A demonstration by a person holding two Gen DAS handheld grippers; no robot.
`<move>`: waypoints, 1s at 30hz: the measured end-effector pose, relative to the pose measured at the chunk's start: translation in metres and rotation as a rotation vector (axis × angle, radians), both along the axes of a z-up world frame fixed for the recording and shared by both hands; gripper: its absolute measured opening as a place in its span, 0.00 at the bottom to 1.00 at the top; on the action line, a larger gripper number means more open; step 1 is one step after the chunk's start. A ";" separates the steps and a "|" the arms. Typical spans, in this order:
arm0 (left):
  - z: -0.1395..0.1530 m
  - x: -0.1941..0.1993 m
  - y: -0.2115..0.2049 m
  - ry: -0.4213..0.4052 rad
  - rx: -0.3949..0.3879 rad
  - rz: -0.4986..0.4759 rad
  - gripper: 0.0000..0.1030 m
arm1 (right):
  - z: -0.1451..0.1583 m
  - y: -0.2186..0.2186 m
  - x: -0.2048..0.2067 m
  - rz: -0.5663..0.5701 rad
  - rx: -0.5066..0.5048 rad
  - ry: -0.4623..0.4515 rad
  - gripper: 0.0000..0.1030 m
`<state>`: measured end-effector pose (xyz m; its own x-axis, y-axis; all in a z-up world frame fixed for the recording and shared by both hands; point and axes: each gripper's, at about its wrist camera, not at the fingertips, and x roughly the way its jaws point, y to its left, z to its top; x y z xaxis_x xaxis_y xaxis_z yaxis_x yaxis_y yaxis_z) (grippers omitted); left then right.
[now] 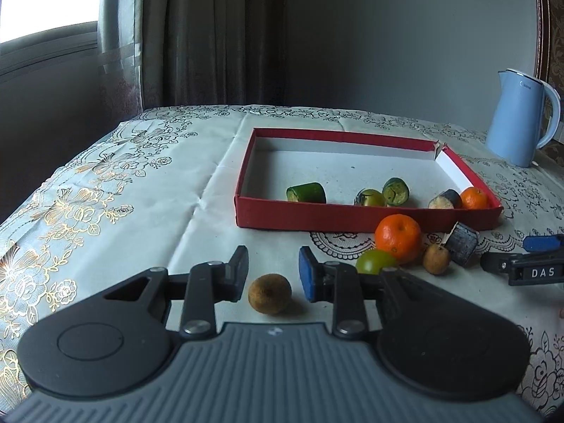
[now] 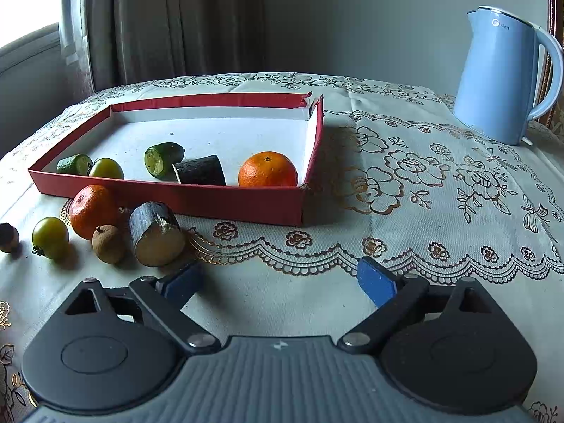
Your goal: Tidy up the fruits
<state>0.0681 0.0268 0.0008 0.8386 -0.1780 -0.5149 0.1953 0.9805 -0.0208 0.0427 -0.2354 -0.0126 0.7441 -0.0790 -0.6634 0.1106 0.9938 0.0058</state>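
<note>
Straddling the small brown fruit (image 1: 269, 293), my left hand-held gripper (image 1: 271, 273) hangs low over the bench (image 1: 123, 211) with its jaws spread, one finger at the fruit's 9 o'clock and the other at its 3 o'clock, neither touching as far as I can tell. I judge this is the pick in hand. To do it well I would centre the fruit between the pads, close gently because it is round and could squirt out forward, then lift clear of the red box (image 1: 366, 220) wall at 12 o'clock before carrying it in.

Moving right across the loose pile: one green round fruit (image 2: 50, 237), one orange (image 2: 92, 210), a second small brown fruit (image 2: 108, 243) and one dark cut chunk (image 2: 157, 234) with a pale face lie outside the box, close together and some touching. With the fruit between my jaws, that makes five things left on the cloth.

Inside the box, along its near wall, I count five: two green cut pieces (image 2: 74, 164), one green round fruit, one dark chunk and one orange in the 3 o'clock corner.

Further right, my right hand-held gripper (image 2: 280, 282) rests wide open over bare cloth, holding nothing, with the dark chunk just off its left finger. One blue kettle (image 2: 500, 74) stands at 1 o'clock, well apart.
</note>
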 end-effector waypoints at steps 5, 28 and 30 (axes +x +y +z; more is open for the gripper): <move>0.025 0.017 -0.016 -0.054 0.018 -0.013 0.27 | 0.000 0.000 0.000 -0.001 0.009 -0.005 0.94; 0.017 -0.002 0.009 -0.043 0.046 -0.041 0.65 | 0.002 -0.023 -0.007 0.001 0.174 -0.074 1.00; 0.007 -0.010 0.012 -0.018 0.058 -0.053 0.63 | 0.002 -0.023 -0.007 0.001 0.176 -0.075 1.00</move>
<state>0.0581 0.0387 0.0079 0.8376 -0.1932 -0.5109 0.2473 0.9681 0.0392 0.0356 -0.2584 -0.0107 0.7918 0.0342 -0.6098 0.1025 0.9768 0.1878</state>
